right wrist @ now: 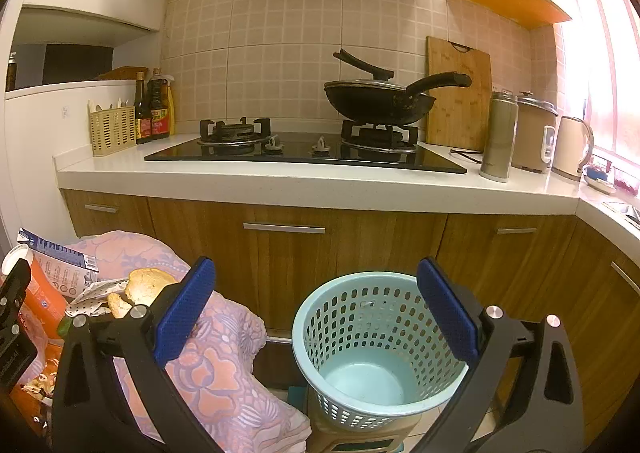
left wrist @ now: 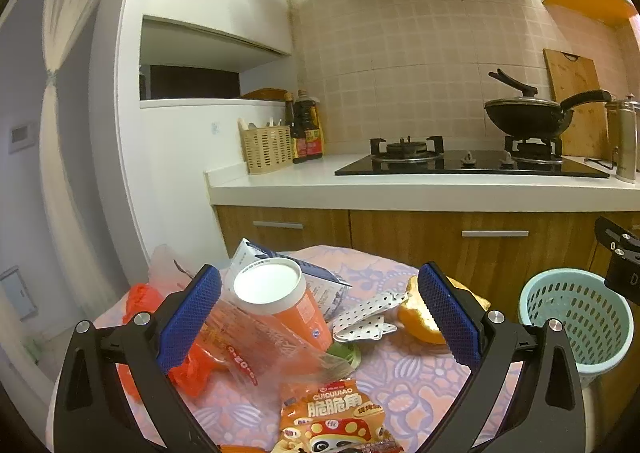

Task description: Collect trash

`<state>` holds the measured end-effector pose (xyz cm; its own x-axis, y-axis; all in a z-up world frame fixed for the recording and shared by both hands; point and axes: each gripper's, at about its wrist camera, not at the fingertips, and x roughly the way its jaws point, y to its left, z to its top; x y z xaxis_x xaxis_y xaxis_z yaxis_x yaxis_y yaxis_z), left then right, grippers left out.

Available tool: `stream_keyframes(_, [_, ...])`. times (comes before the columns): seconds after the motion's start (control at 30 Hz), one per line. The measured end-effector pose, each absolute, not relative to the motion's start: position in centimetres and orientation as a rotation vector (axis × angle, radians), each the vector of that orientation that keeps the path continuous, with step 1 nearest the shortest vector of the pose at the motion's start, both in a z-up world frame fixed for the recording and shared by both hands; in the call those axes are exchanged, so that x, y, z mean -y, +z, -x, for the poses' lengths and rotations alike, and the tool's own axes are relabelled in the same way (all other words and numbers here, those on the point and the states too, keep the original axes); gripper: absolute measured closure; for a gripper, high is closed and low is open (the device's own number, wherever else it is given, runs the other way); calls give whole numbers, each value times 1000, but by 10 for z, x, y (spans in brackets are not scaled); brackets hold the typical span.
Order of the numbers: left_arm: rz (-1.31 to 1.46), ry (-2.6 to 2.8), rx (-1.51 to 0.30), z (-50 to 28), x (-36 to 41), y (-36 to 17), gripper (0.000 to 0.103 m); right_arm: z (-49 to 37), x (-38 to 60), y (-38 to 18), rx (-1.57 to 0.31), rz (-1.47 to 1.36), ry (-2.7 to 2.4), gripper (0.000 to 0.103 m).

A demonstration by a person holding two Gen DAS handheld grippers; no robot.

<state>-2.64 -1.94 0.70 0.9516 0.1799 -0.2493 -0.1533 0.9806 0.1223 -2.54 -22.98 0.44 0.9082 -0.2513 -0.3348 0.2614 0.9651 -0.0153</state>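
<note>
Left wrist view — left gripper (left wrist: pixel 320 317): jaws spread wide, blue-padded fingers (left wrist: pixel 190 319) released, nothing clasped.
Between the fingers: an orange cylindrical snack canister with a white lid (left wrist: pixel 280 301), tilted, lying on crumpled clear plastic wrap (left wrist: pixel 256 357); behind it a white-and-blue paper carton (left wrist: pixel 276 261); toward the right finger a white dotted paper scrap (left wrist: pixel 366 315).
At the right finger: an orange peel piece (left wrist: pixel 416 319), partly hidden behind the pad.
At the left finger: a red plastic bag (left wrist: pixel 140 299), showing on both sides of it.
Below the fingertips: an orange snack packet with a panda print (left wrist: pixel 332 417), flat on the pink floral cloth (left wrist: pixel 400 373) that carries all the trash.
Beyond the right finger: a pale blue perforated plastic basket (left wrist: pixel 580 317), apart from the cloth.

Right wrist view — right gripper (right wrist: pixel 320 317): jaws spread wide, fingers (right wrist: pixel 446 309) released, holding nothing.
Between the fingers: the basket (right wrist: pixel 376 337) — upright, its inside bare; its rim runs behind the right finger.
Left of the left finger: the cloth (right wrist: pixel 216 365), with the peel (right wrist: pixel 148 285), scrap (right wrist: pixel 94 299), carton (right wrist: pixel 60 257) and canister (right wrist: pixel 44 297) on it.
Far left edge: part of the left gripper (right wrist: pixel 14 317), state not readable here.
</note>
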Motion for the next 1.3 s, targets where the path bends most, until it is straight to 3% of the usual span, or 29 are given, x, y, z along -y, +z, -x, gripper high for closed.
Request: stream_keyframes(1.3, [-45, 178, -254, 31, 9, 17, 7, 18, 220, 1, -351, -26, -216, 8])
